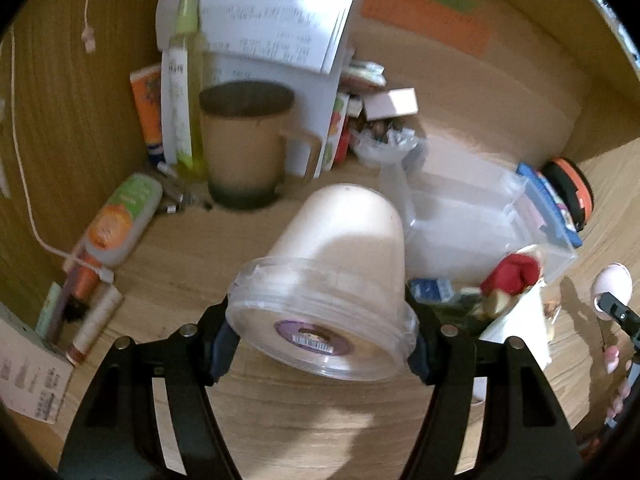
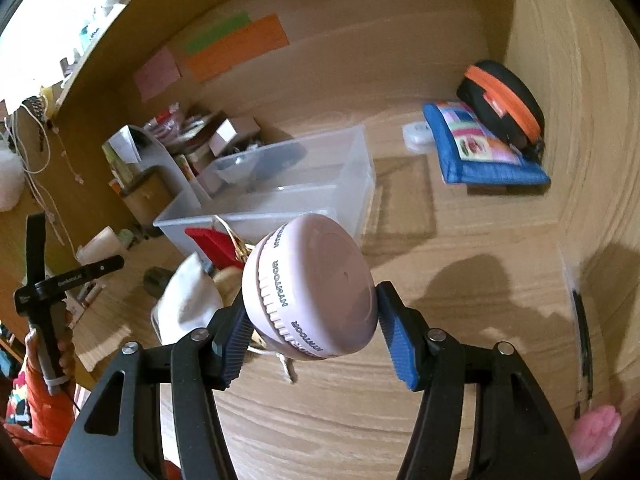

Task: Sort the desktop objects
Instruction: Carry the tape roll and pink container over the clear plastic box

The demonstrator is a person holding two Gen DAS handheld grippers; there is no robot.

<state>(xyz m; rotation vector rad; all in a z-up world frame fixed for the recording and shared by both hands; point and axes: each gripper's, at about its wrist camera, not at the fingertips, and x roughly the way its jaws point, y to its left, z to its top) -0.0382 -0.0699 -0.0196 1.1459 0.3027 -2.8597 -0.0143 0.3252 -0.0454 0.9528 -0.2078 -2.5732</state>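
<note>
My left gripper (image 1: 320, 344) is shut on a clear plastic tub (image 1: 332, 280) with a white inside and a purple label on its base, held tilted above the wooden desk. My right gripper (image 2: 310, 340) is shut on a round pale pink HYMTOOR device (image 2: 312, 288) and holds it above the desk; that device and gripper also show at the right edge of the left wrist view (image 1: 612, 286). A clear storage bin (image 2: 276, 196) stands behind it, also seen in the left wrist view (image 1: 472, 216).
A brown mug (image 1: 244, 144), a green bottle (image 1: 184, 80), papers and boxes crowd the back left corner. Tubes (image 1: 116, 220) lie at the left. A red and white toy (image 1: 512, 276) lies before the bin. A blue pouch (image 2: 480, 148) and black-orange case (image 2: 504, 100) sit at the right wall.
</note>
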